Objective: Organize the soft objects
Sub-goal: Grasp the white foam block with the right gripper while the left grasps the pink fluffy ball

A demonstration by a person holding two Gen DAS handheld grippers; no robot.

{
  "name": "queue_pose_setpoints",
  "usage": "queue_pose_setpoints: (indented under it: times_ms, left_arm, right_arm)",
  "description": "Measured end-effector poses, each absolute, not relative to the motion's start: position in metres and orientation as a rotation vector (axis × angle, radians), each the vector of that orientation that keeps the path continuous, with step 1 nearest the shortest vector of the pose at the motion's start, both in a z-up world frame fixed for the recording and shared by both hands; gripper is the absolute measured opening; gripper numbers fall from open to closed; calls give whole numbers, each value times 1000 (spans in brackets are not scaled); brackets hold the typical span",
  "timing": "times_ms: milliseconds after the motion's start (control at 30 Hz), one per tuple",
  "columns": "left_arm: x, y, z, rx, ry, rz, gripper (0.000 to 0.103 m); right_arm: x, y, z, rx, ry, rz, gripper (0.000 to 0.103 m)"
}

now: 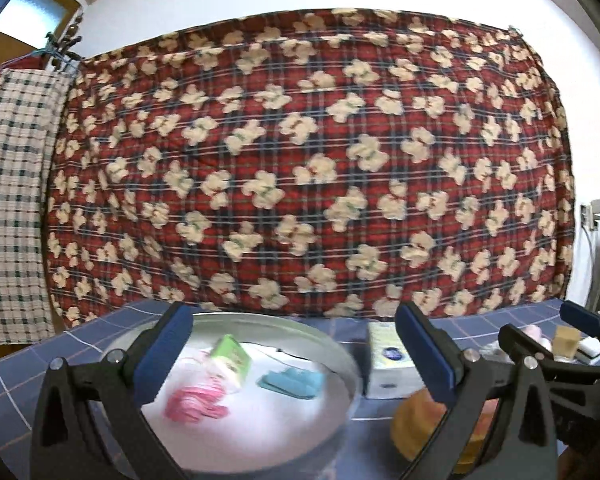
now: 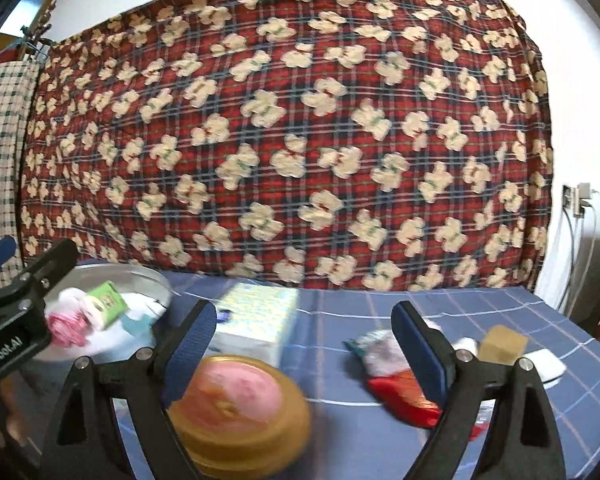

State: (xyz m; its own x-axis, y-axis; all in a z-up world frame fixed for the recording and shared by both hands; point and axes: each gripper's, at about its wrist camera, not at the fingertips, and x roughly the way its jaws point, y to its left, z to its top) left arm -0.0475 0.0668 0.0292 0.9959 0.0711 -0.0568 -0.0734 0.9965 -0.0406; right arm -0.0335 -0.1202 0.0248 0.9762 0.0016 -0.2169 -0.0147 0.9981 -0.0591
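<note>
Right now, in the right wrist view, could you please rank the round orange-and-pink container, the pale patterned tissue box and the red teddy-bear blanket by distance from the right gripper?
1. Round orange-and-pink container: nearest, low between the open fingers of the right gripper, toward the left one.
2. Pale patterned tissue box: just behind the container.
3. Red teddy-bear blanket: farthest, hanging behind the table.

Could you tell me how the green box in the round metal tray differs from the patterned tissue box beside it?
The green box is small, plain green and lies tilted inside the metal tray; the tissue box is far larger, pale with speckled print, and sits flat on the blue cloth. Both are rectangular cartons.
</note>
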Motion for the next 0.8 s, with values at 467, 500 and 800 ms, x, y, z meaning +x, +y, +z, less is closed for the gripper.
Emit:
queue_pose_setpoints:
  times_ms: [467,500,800]
  left_arm:
    - [-54,-16,29,28,80,-99,103]
    - [-55,-24,29,36,81,-116,103]
    - [-47,-83,28,42,140,-219,103]
  right_arm:
    - [-50,-217,29,-43,190,-174,91]
    - [-51,-223,30,-52,184,-190,91]
    - [-48,-289,31,-62,218,-320,91]
